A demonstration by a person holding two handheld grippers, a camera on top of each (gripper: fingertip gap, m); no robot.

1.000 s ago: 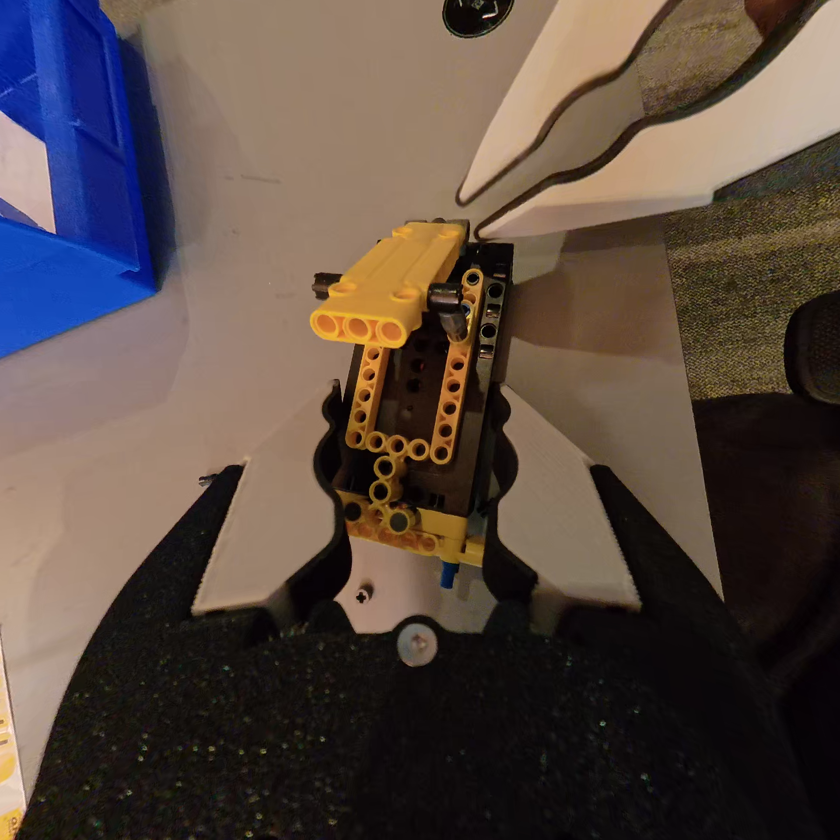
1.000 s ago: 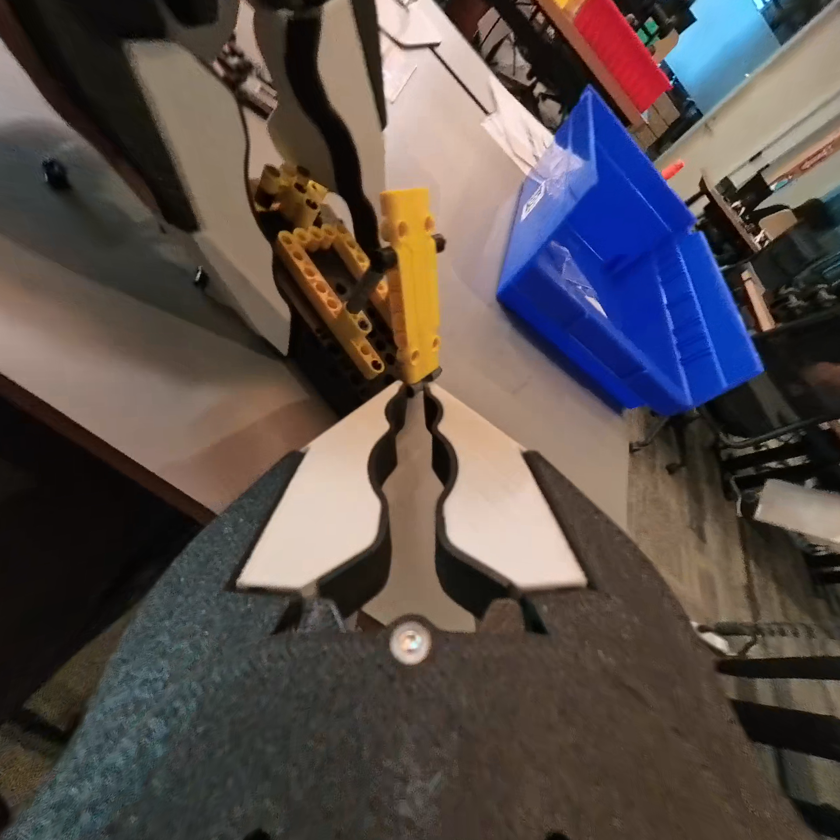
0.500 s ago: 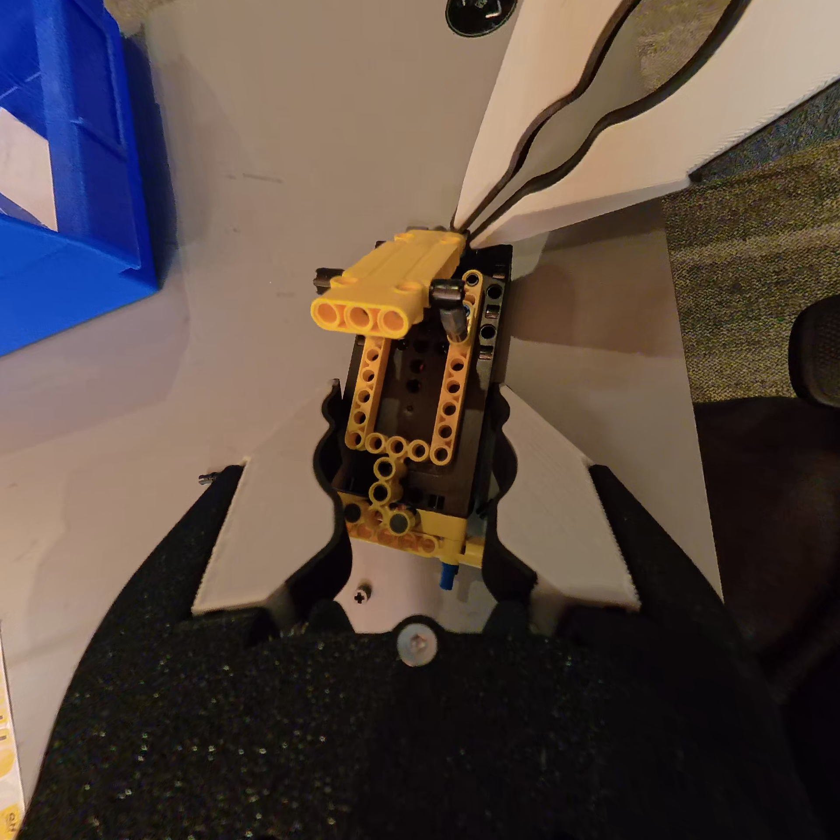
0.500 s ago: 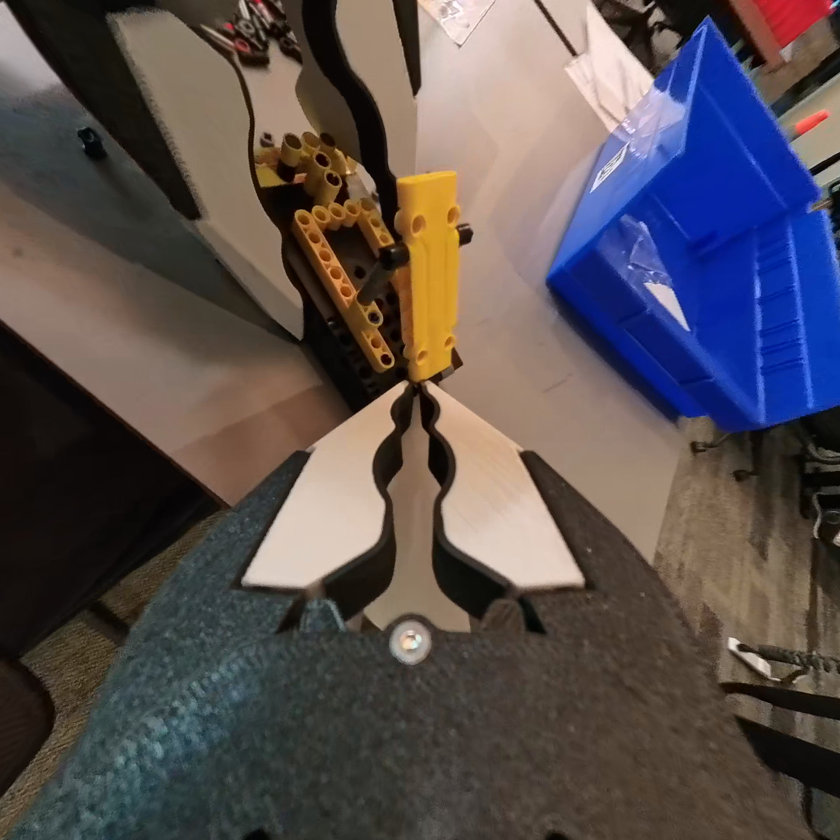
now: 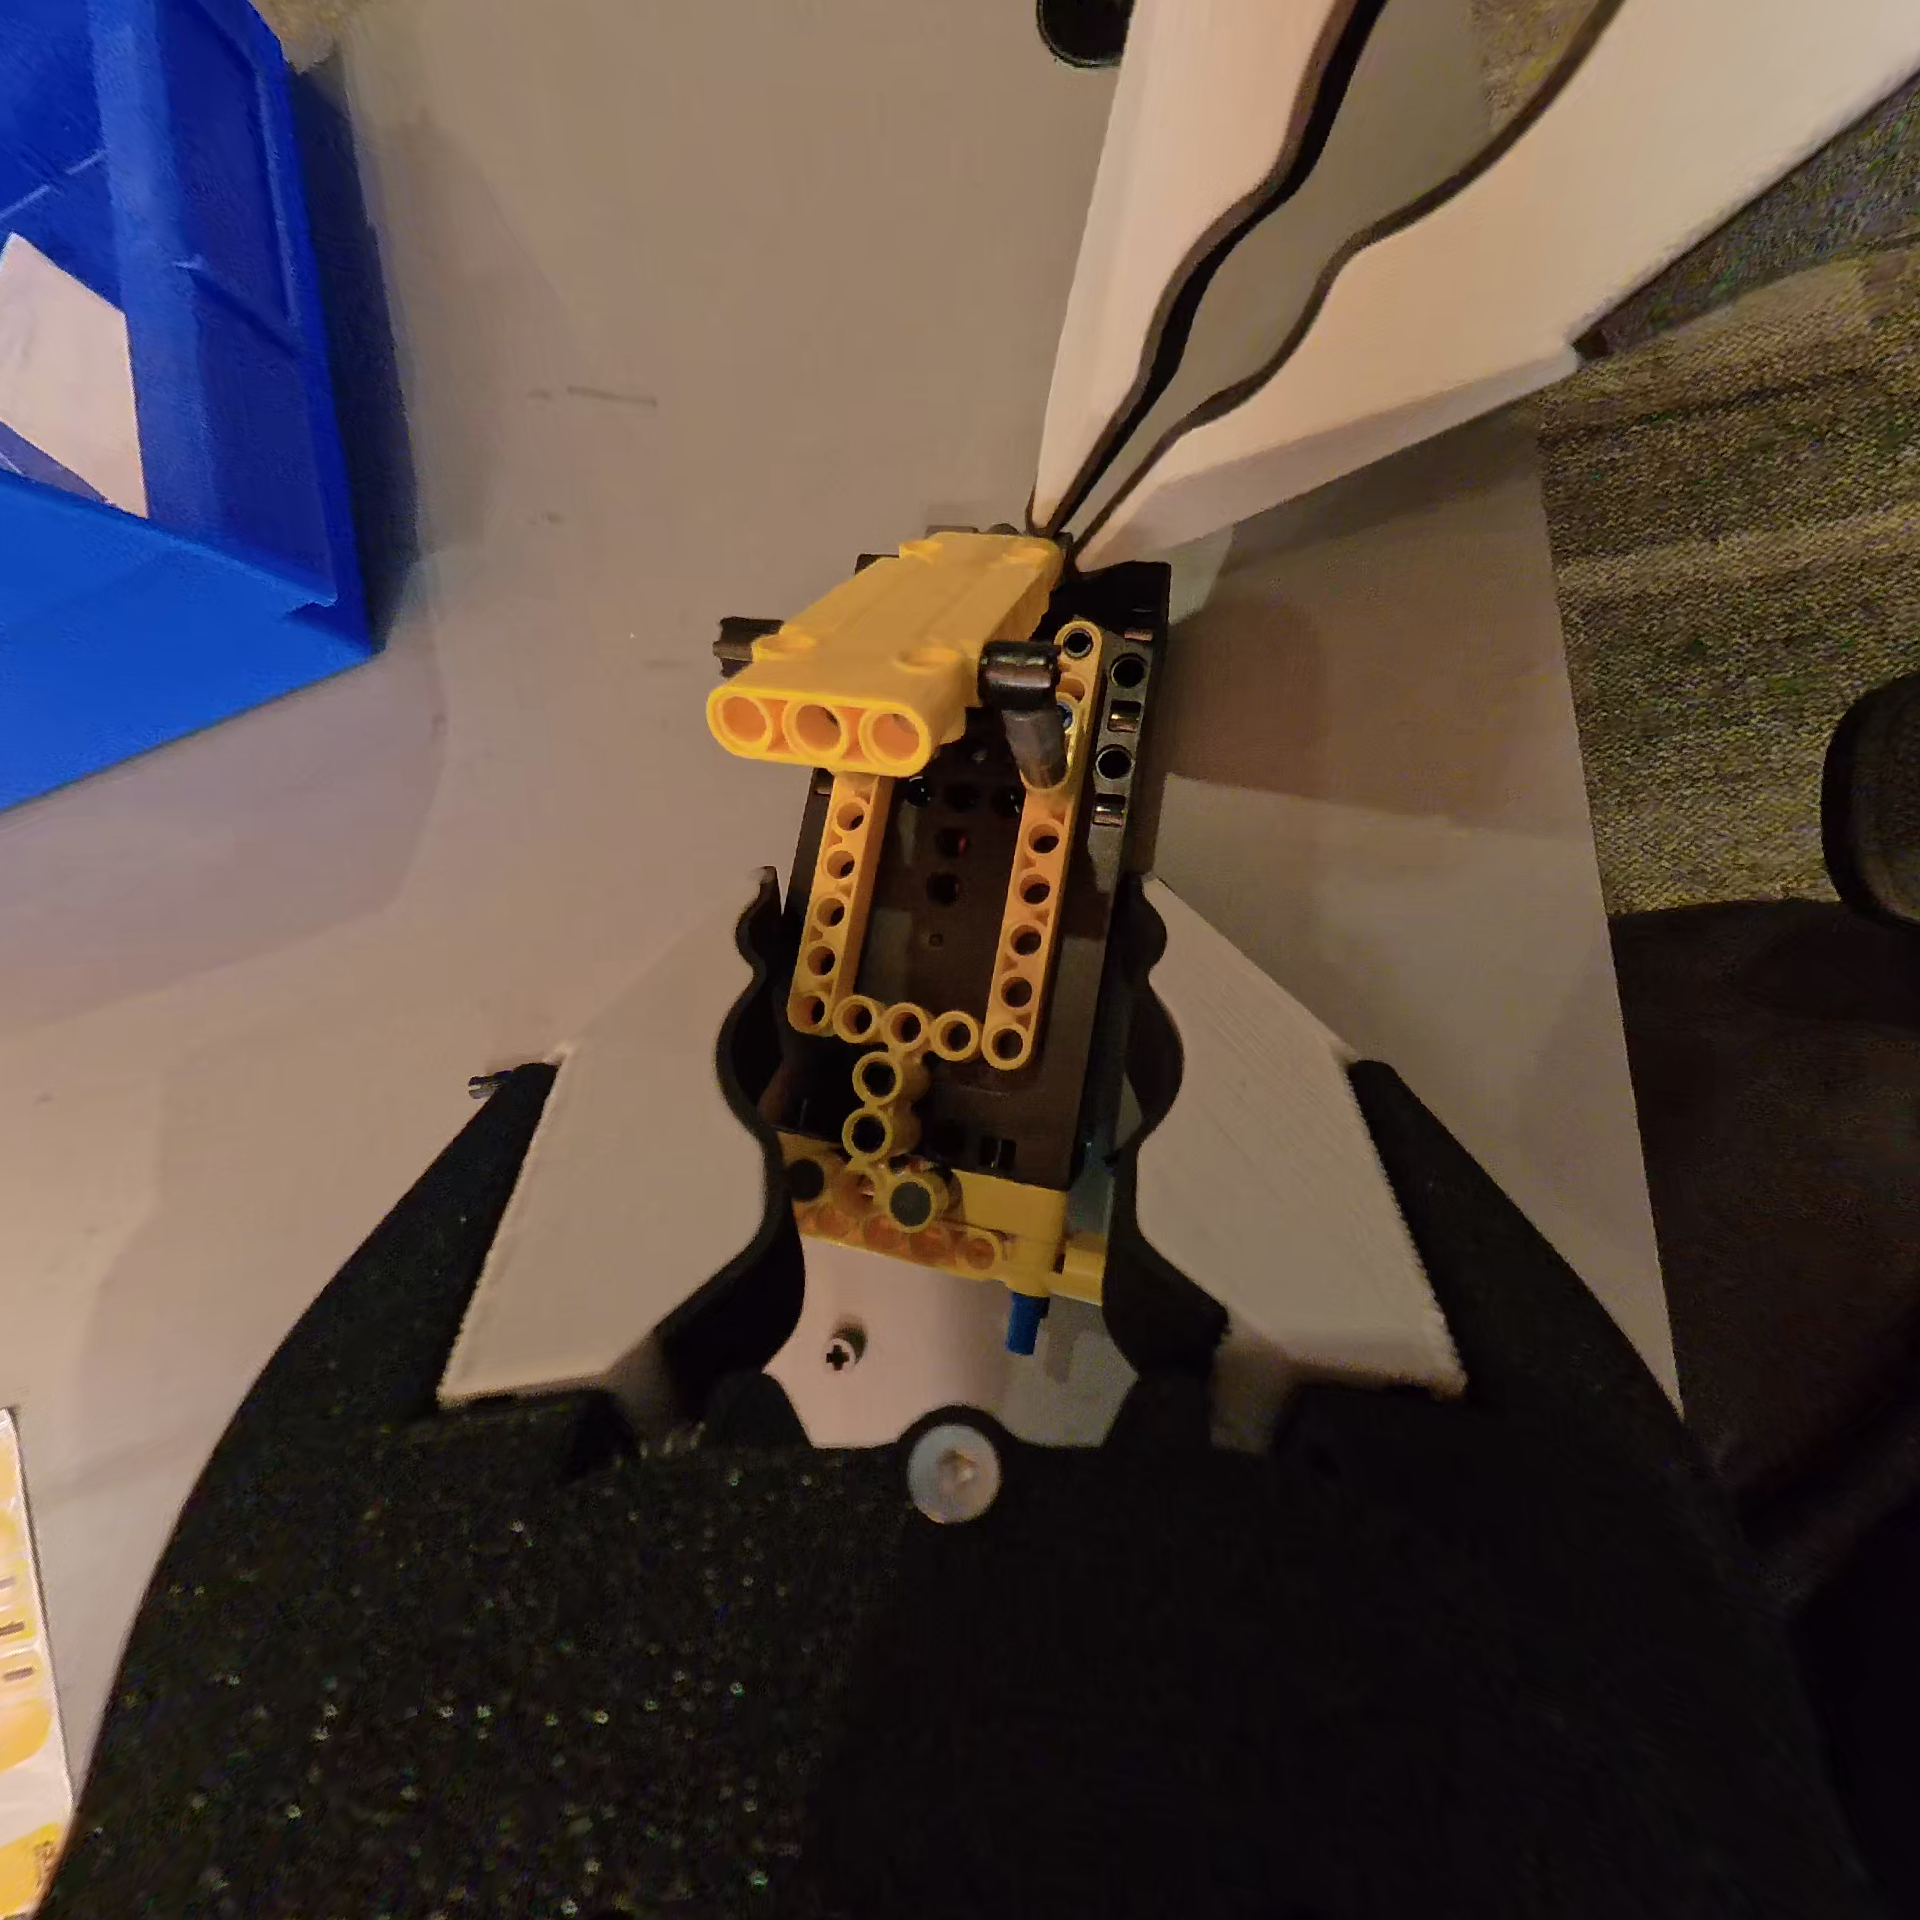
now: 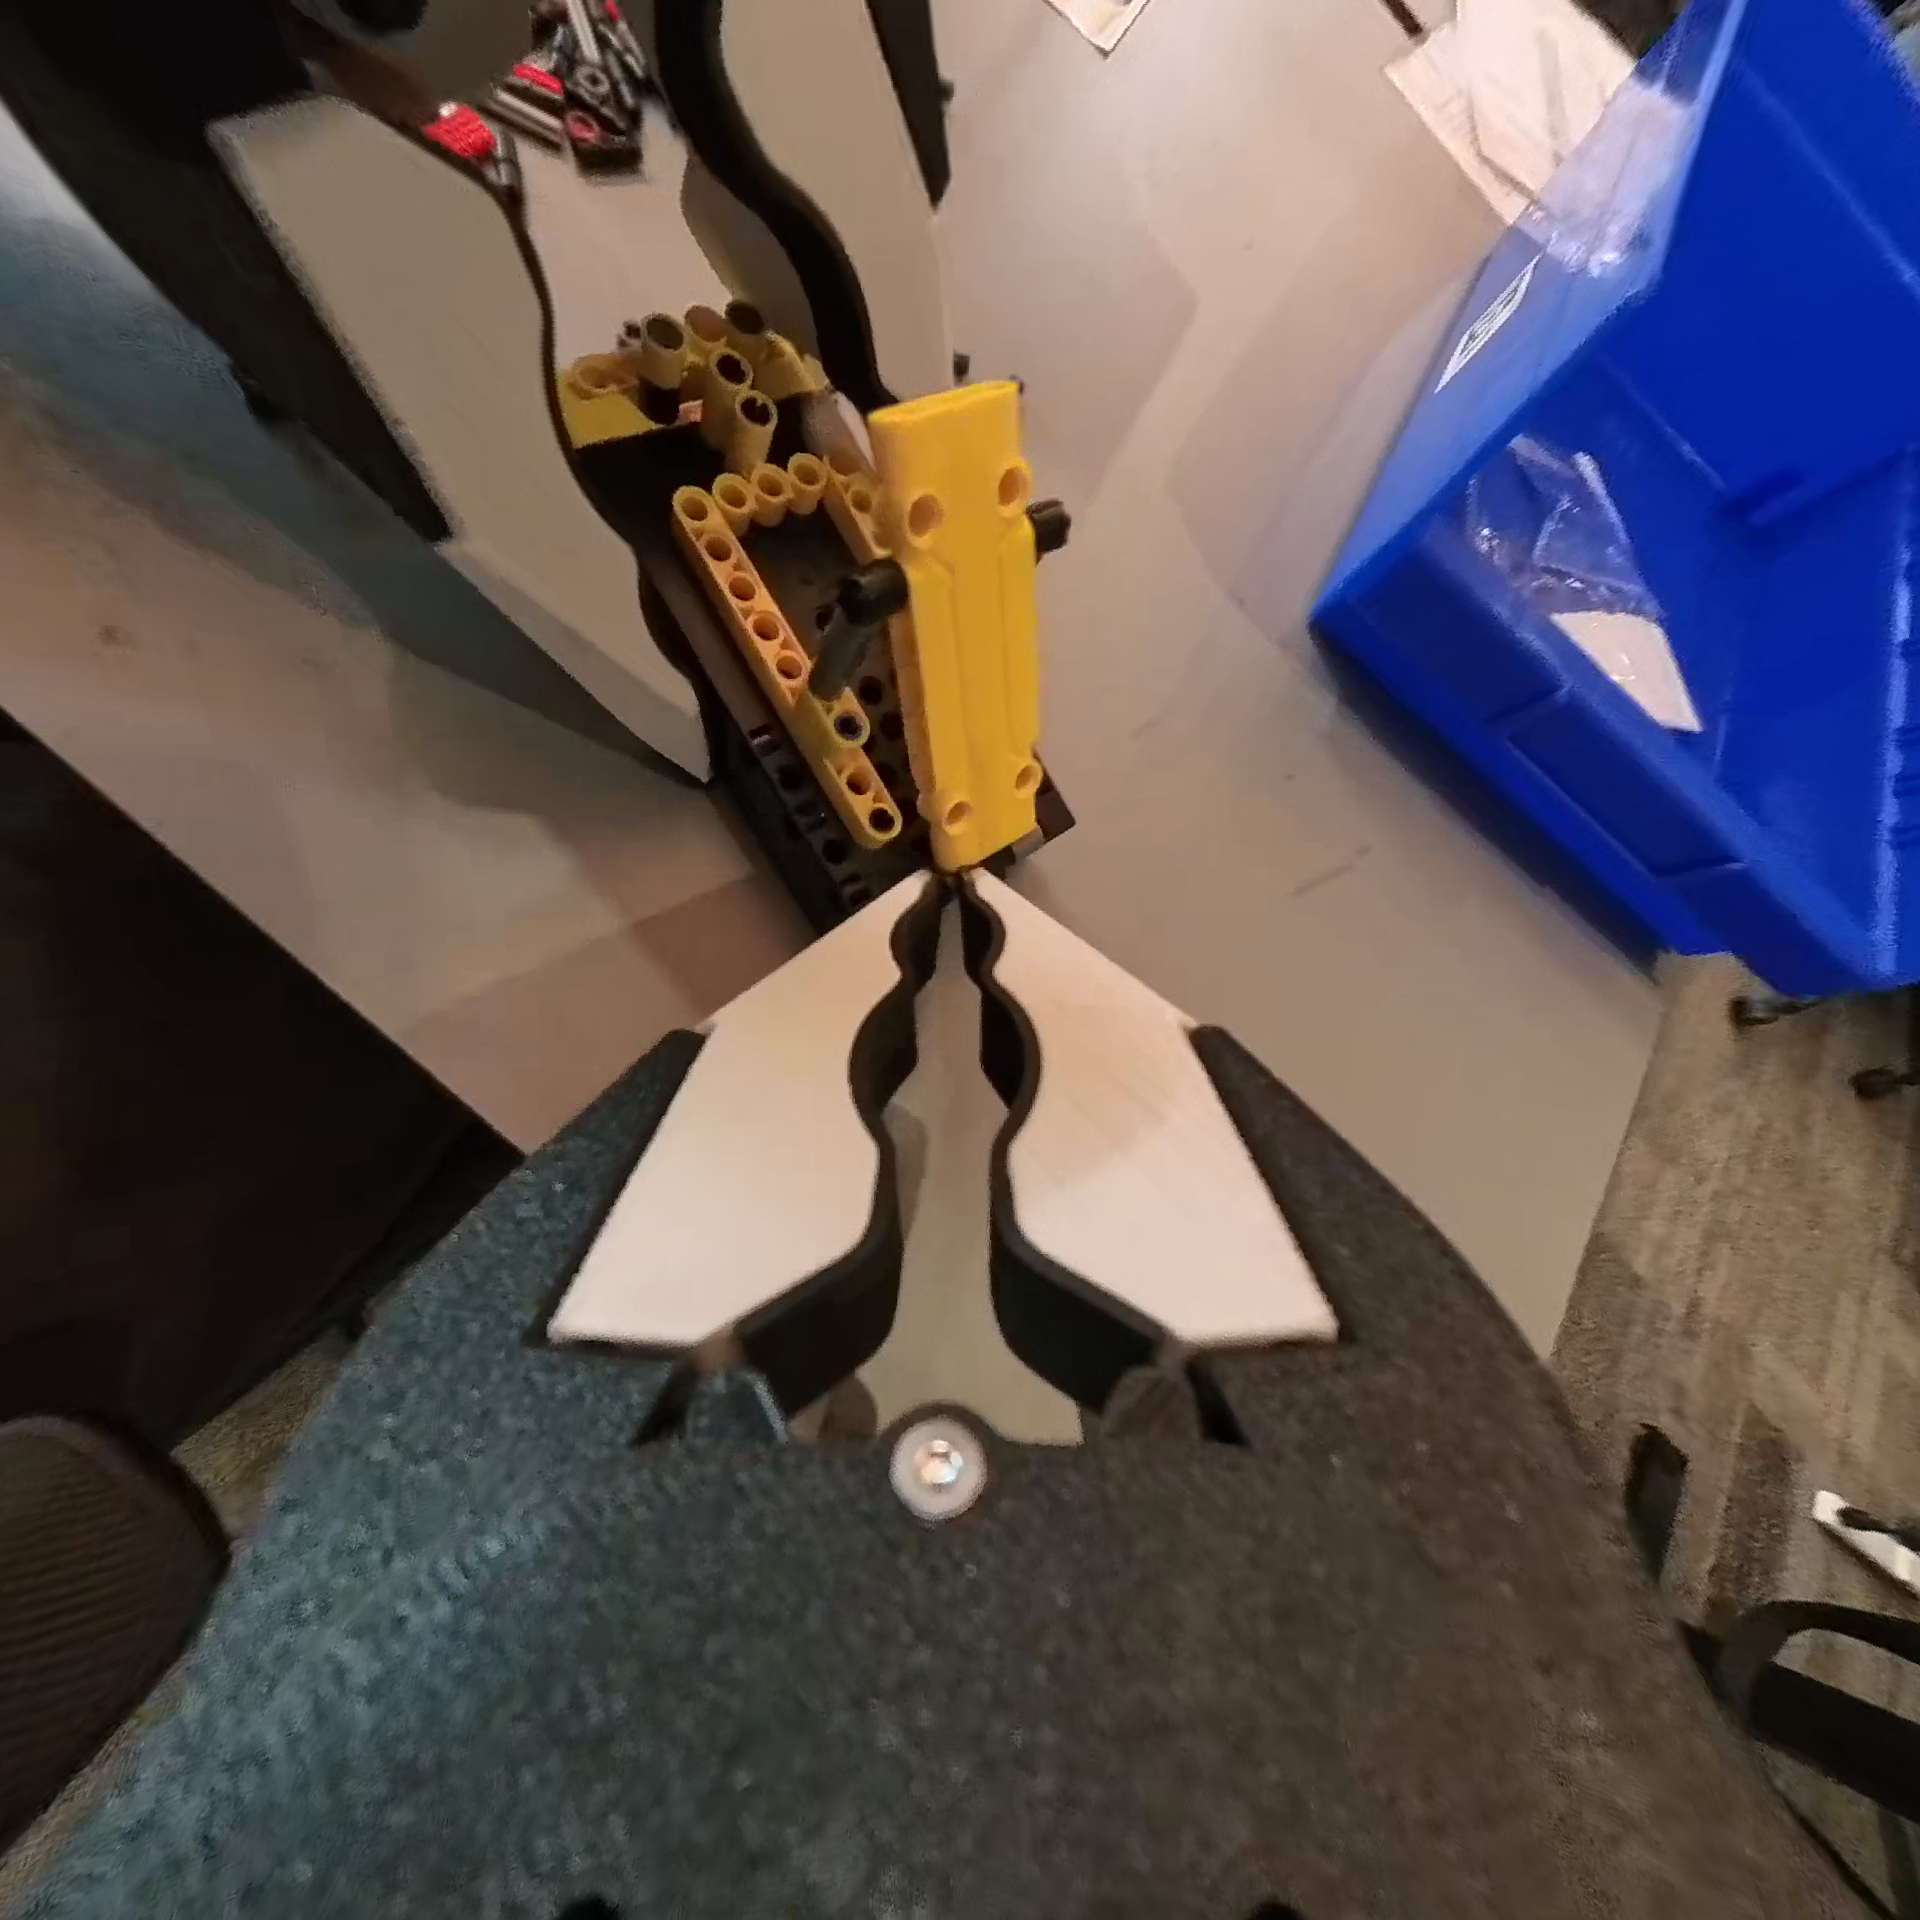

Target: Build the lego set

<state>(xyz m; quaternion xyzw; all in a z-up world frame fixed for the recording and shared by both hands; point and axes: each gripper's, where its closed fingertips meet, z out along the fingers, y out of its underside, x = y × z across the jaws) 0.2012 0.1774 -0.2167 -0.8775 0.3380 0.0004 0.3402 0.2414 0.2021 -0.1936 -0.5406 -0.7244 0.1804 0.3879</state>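
At the centre: a yellow studless panel (image 5: 894, 644), above the top end of a black-and-yellow beam assembly (image 5: 935, 935). Long axis roughly level, three-holed end face towards the left wrist camera, opposite end away, into the right claw (image 5: 1049, 535). Crossed by a black pin (image 5: 1023, 675) sticking out on both sides; contact with the frame below not clear to see. From the right wrist view: same panel (image 6: 971, 623) seen lengthwise, running straight away from the camera, broad face in view.

Right claw (image 6: 945, 878) closed almost to nothing, tips pinching the panel's near end.

Left claw (image 5: 951, 888) spread about as wide as the assembly and clamped on its black flanks. Assembly lengthwise along the fingers, yellow beams in a U shape on the upper face, a blue pin at the near end.

Beneath both: grey table (image 5: 623, 312). Well to one side, a blue storage bin (image 6: 1662, 520). Past the table edge, carpet (image 5: 1714, 520).
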